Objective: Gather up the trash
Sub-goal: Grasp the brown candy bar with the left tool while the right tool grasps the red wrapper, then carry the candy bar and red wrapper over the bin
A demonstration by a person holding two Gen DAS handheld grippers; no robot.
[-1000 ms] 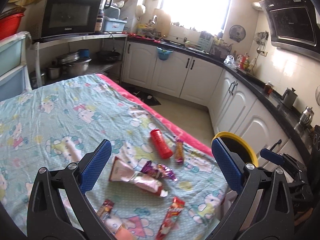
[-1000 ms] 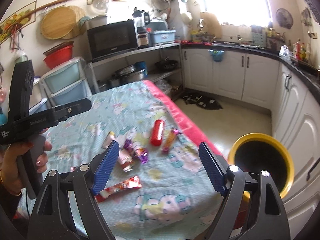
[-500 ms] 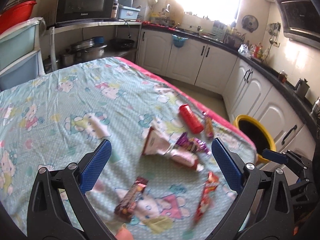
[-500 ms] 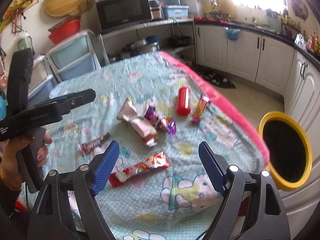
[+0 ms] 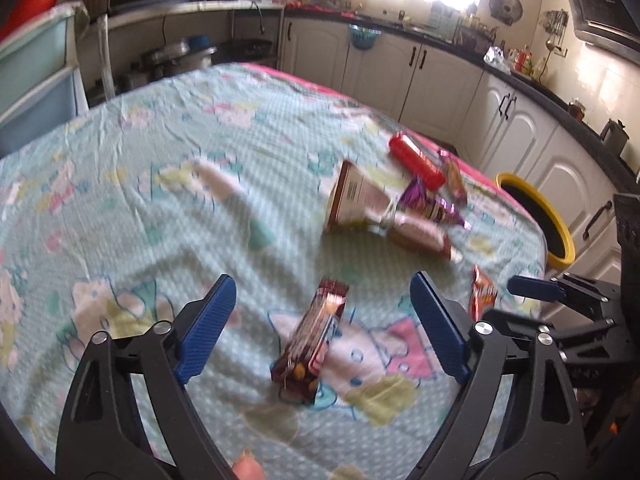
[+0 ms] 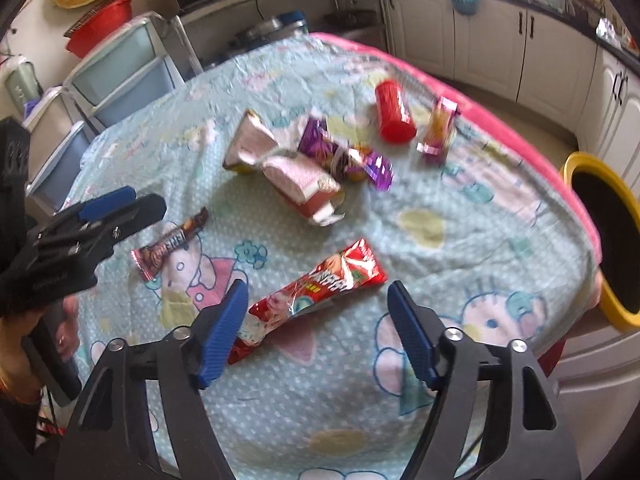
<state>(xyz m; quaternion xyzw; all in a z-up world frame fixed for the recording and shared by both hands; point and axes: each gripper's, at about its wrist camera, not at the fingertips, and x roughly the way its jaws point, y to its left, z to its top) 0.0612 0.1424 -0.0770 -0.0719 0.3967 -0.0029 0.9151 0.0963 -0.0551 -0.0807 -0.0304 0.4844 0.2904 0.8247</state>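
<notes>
Table point(image 6: 280, 420): patterned cloth, 7 trash items. Bin point(image 6: 576, 164), yellow rim, off the table's 3 o'clock edge.

Left gripper point(image 5: 322, 326): spread wide, empty, straddling the brown bar wrapper point(image 5: 310, 344). Advice: lower squarely, pinch across its short width.

Right gripper point(image 6: 314, 330): spread wide, empty, pitched down; red wrapper point(image 6: 320, 280) at 11 o'clock, between the tips. Advice: avoid gathering cloth.

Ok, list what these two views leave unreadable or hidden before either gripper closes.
- Brown snack bar, left wrist view: print smeared by motion blur.
- Yellow-rimmed bin, right wrist view: cut off by the frame edge; inside is black, contents unseen.
- Red wrapper, left wrist view: mostly hidden behind the left gripper's finger.
</notes>
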